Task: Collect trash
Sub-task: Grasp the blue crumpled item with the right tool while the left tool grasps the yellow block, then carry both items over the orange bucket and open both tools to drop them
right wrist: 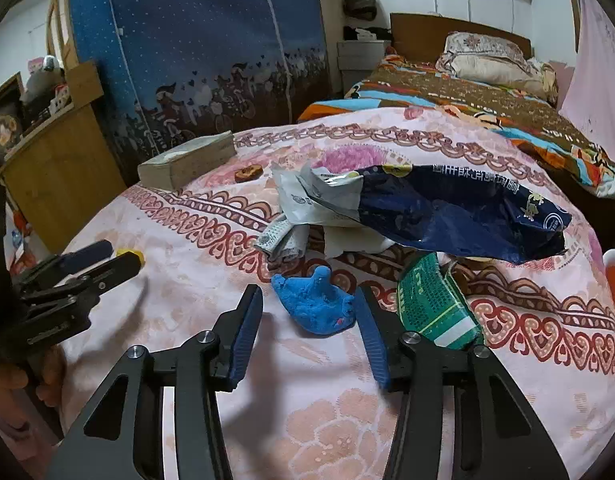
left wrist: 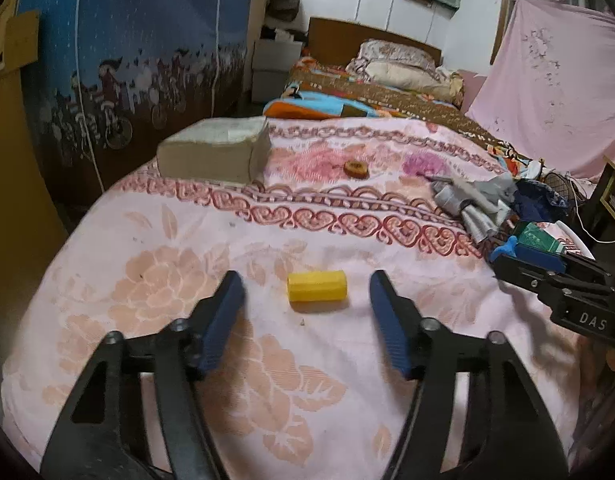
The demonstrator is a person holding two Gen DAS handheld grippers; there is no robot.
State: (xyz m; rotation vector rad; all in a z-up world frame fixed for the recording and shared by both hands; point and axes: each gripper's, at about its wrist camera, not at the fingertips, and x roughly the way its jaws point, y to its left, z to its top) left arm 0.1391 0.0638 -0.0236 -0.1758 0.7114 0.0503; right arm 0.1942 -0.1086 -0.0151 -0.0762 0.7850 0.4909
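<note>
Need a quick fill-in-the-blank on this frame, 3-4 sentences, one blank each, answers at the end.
1. The left hand-held gripper has its jaws open around a ____ cylinder lying on the bedspread.
2. The right hand-held gripper is open, with a crumpled ____ lump between its fingers.
3. Just to the right of that lump lies a ____ carton.
4. Beyond them, a dark blue snack bag lies ____ the grey wrapper.

Missing words: yellow; blue; green; beside

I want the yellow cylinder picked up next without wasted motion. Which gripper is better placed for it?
Left. The left gripper has its jaws open on either side of the yellow cylinder, which lies on the bedspread. The right gripper is open around the blue crumpled piece, far from the cylinder.
</note>
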